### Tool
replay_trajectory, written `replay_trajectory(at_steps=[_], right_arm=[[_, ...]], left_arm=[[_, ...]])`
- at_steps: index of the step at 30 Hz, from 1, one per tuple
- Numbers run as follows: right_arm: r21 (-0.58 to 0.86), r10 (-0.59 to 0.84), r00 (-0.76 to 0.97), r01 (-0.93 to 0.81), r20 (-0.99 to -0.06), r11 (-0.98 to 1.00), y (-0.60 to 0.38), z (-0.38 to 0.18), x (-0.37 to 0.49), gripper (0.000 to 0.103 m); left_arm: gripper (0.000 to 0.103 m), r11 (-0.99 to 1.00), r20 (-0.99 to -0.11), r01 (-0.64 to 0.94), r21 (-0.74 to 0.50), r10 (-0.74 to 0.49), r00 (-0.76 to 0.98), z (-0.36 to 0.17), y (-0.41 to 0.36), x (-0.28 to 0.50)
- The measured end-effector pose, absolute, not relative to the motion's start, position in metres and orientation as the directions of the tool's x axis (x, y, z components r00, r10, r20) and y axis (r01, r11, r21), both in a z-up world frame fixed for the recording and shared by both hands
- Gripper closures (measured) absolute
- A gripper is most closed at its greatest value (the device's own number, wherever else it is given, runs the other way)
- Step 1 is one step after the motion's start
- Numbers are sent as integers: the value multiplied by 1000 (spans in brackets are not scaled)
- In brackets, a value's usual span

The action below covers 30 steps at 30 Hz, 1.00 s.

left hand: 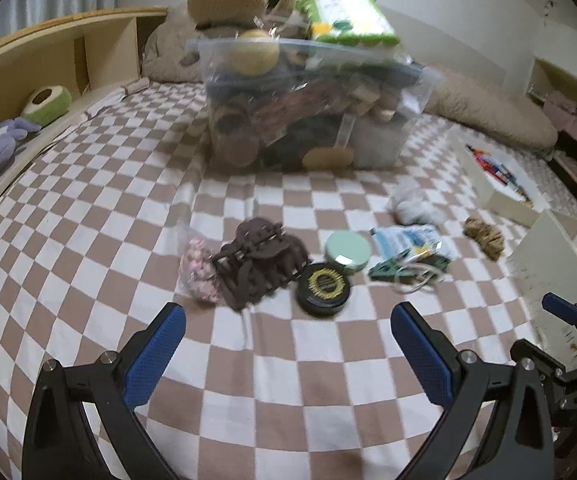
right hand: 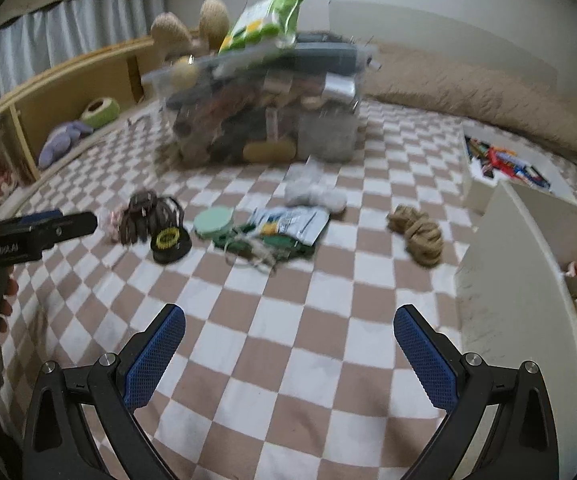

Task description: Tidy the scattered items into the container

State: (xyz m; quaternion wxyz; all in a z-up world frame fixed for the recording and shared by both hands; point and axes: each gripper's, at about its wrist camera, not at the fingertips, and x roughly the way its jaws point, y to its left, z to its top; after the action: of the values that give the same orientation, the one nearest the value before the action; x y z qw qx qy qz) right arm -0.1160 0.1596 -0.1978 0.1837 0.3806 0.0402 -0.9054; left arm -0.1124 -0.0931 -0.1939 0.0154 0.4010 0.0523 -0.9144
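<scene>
Left gripper (left hand: 288,344): fingers spread wide, holding nothing, hovering above the checked bedcover (left hand: 272,392) short of the scattered items.
Right gripper (right hand: 288,344): fingers likewise wide apart and empty, over bare cover, further from the items.
Items awaiting pickup: brown claw clip (left hand: 254,264), touching a pink bagged bundle (left hand: 198,268) on one side and a black round tin (left hand: 323,288) on the other; mint round lid (left hand: 346,249) just behind the tin; blue-and-white packet (left hand: 412,242) overlapping a green clip with loose cord (left hand: 404,272); grey cloth wad (left hand: 410,204); twine bundle (left hand: 484,236) standing apart.
Container: clear tub (left hand: 308,120) at the far end of the bed, already heaped, with a green packet (left hand: 348,20) perched on top.
Risk, overfill: anything added may slide off or dislodge the green packet.
Risk, crowding: closing on the claw clip may drag the tin or the pink bundle along.
Risk, snagging: the cord may trail and pull its neighbours.
Risk, soft surface: flat tins may press into the cover and slip the pads.
</scene>
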Motion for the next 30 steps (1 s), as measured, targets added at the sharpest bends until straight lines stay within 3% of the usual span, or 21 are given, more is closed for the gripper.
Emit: replay_trajectory(at_steps=[10, 20, 25, 30], right_arm=[[62, -287, -547, 392, -787, -918, 144, -236, -119, 0], [6, -250, -499, 440, -829, -898, 122, -257, -113, 0], [13, -254, -495, 440, -831, -898, 124, -259, -112, 0], [-12, -233, -496, 441, -836, -897, 120, -260, -112, 0]], left_arm=[[0, -985, -776, 136, -103, -6, -631, -212, -123, -123], [0, -975, -822, 35, -218, 164, -546, -237, -106, -133], [2, -977, -810, -7, -214, 182, -557, -237, -79, -140], [15, -983, -803, 9, -183, 144, -578, -246, -67, -149]])
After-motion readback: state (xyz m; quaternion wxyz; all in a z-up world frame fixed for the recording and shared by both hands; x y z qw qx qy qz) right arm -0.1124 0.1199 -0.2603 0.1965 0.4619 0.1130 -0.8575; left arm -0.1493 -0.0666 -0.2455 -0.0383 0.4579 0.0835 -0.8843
